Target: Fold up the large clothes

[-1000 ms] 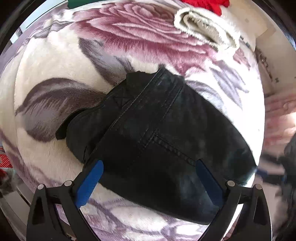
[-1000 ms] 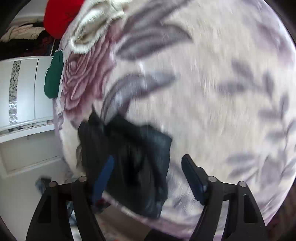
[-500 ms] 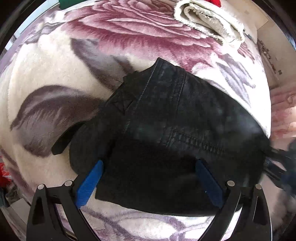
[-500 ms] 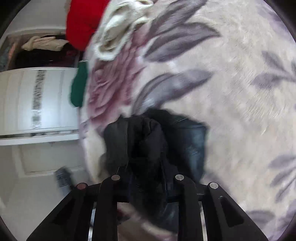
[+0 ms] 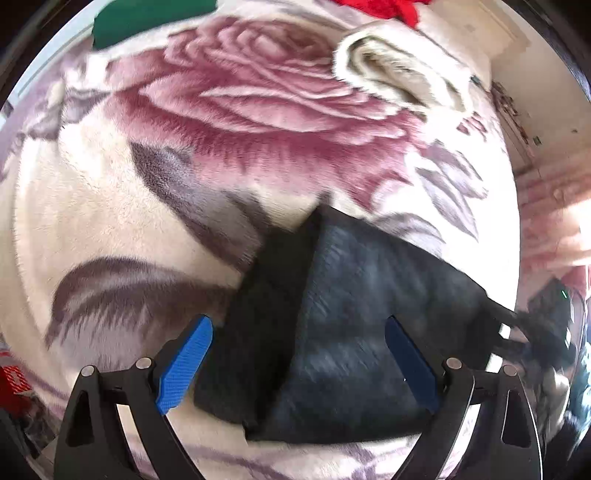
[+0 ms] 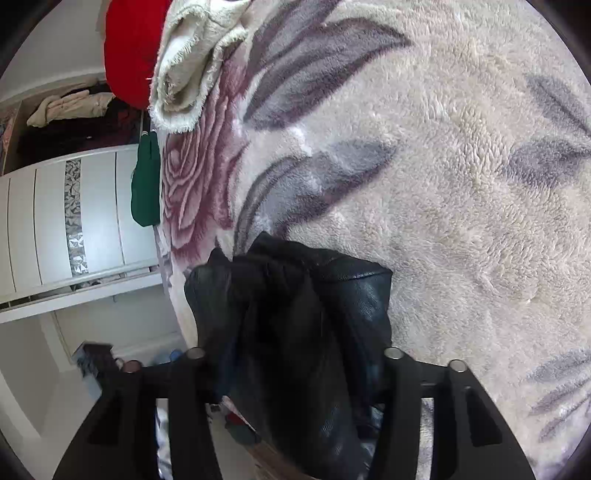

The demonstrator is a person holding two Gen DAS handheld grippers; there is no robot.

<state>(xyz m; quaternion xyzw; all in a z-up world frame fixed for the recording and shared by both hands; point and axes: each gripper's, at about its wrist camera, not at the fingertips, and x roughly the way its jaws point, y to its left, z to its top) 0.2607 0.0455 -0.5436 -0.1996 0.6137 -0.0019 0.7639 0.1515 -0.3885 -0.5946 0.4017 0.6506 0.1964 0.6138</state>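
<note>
A black folded garment (image 5: pixel 351 317) lies on a rose-patterned fleece blanket (image 5: pixel 240 110) near its front edge. My left gripper (image 5: pixel 295 362) is open, its blue pads on either side of the garment's near part, holding nothing. My right gripper (image 6: pixel 291 373) is shut on the black garment (image 6: pixel 295 325), pinching a bunched end of it at the blanket's edge; its pads are hidden by the cloth. In the left wrist view the garment's right end is pulled taut toward the right edge.
A rolled cream towel (image 5: pixel 402 70) and a red cloth (image 5: pixel 380 7) lie at the blanket's far side. A green garment (image 6: pixel 146 184) hangs off the blanket's edge. A white wardrobe (image 6: pixel 55 221) stands beyond it.
My right gripper closed on the garment's end and has pulled it. The garment has shifted and stretched to the right under my open left gripper, which has drawn back a little.
</note>
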